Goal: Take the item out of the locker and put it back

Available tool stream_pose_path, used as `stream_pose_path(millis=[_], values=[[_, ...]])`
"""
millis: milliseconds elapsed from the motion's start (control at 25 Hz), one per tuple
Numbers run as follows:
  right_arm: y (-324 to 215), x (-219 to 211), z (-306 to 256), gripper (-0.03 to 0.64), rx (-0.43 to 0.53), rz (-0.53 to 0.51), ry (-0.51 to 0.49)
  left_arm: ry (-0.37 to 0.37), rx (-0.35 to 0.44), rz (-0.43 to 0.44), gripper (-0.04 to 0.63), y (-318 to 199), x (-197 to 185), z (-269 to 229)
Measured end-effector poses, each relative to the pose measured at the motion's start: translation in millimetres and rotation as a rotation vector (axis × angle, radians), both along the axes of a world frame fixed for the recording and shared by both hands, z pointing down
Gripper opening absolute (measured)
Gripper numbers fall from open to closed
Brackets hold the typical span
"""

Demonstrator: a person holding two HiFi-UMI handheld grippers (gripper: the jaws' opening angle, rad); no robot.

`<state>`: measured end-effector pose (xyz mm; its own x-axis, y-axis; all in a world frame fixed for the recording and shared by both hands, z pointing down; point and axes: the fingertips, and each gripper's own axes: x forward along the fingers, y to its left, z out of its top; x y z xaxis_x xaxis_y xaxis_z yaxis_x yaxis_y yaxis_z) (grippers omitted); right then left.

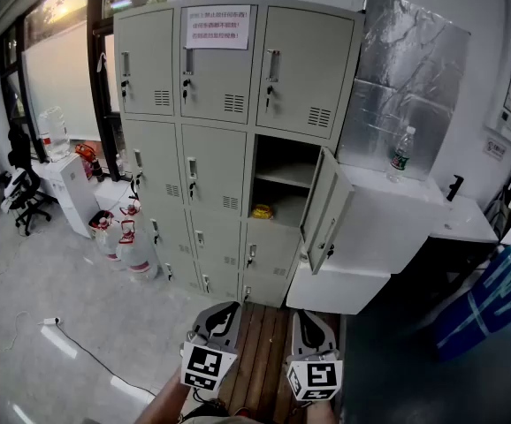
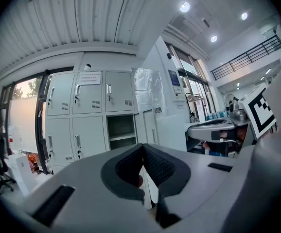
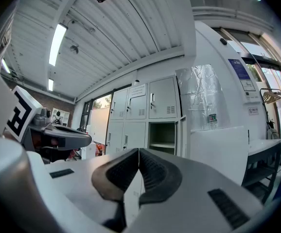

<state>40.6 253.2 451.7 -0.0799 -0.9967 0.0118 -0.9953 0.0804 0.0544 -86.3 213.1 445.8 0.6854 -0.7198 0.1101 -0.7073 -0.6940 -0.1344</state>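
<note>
Head view: the grey locker [image 1: 211,166] stands ahead with one compartment [image 1: 282,162] open in the right column, second row from the top. The yellow item [image 1: 263,211] lies at the bottom of that compartment, under an inner shelf. The compartment's door [image 1: 322,206] is swung out to the right, its edge reaching over the white tabletop [image 1: 450,215] beside the locker. A clear bottle [image 1: 401,155] stands upright on that tabletop, in front of a silver foil panel [image 1: 415,69]. A paper notice [image 1: 216,26] is stuck on the top middle door.

To the left of the locker, red-and-white water jugs [image 1: 127,241] sit on the floor near its base, an office chair [image 1: 21,188] stands further left, and a cable [image 1: 87,356] trails across the floor. A blue bag [image 1: 490,294] lies at the right.

The left gripper [image 1: 227,309] and right gripper [image 1: 301,318] are side by side over a strip of wooden slats [image 1: 257,347], well apart from the locker and below the open compartment. In the left gripper view the fingers [image 2: 157,166] meet at their tips with nothing held; the right gripper view shows its fingers [image 3: 152,171] likewise pressed together and empty. Both views look toward the open compartment.
</note>
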Motion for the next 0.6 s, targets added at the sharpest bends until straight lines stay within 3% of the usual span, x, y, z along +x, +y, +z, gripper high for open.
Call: stream_pose_path(millis=[600], values=[[-21,23,10,0.018,-0.012,0.004,-0.021,-0.022,-0.020,-0.005,0.023,-20,19,8]])
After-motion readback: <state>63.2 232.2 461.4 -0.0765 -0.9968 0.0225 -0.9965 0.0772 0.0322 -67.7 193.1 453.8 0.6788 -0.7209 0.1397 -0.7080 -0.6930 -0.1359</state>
